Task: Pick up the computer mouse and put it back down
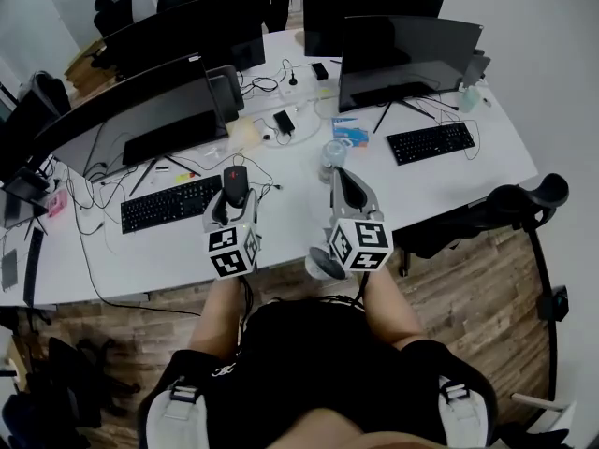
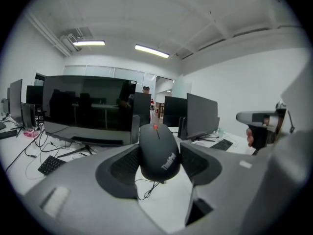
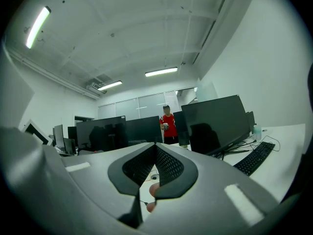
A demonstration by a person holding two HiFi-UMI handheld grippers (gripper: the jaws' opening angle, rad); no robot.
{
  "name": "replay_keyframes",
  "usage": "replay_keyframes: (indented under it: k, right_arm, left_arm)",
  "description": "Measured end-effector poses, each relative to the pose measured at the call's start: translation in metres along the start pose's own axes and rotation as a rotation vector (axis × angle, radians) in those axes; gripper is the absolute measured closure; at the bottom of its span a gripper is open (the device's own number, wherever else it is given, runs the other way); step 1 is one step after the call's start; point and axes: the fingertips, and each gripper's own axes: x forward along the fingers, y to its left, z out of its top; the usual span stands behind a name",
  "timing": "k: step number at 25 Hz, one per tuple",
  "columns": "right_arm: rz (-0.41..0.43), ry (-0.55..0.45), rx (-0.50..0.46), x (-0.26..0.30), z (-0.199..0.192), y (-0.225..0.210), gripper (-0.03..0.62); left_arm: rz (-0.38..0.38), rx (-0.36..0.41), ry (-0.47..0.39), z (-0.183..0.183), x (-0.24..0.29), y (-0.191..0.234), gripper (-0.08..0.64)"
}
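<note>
Black wired mouse point(image 1: 236, 182) clamped in left gripper point(image 1: 235, 202), due to go back down.
Head view: held over white desk point(image 1: 299, 215), near keyboard point(image 1: 171, 203); right gripper point(image 1: 347, 191) idle alongside. Left gripper view: smooth black shell, red scroll wheel, cable point(image 2: 146, 189) dangling beneath, pads point(image 2: 124, 165) pressing both flanks; best lowered level, released only once resting flat. Right gripper view: jaws closed together, nothing between.

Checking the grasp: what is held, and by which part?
The left gripper holds the black wired computer mouse by its two sides; the right gripper is empty.
</note>
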Motion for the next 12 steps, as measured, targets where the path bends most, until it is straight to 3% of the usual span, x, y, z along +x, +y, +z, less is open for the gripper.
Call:
replay_keyframes:
  k: [12]
  right_arm:
    - [-0.067, 0.018, -0.019, -0.02, 0.0, -0.019, 0.592]
  left_arm:
    - [-0.063, 0.018, 0.188, -0.114, 0.043, -0.018, 0.249]
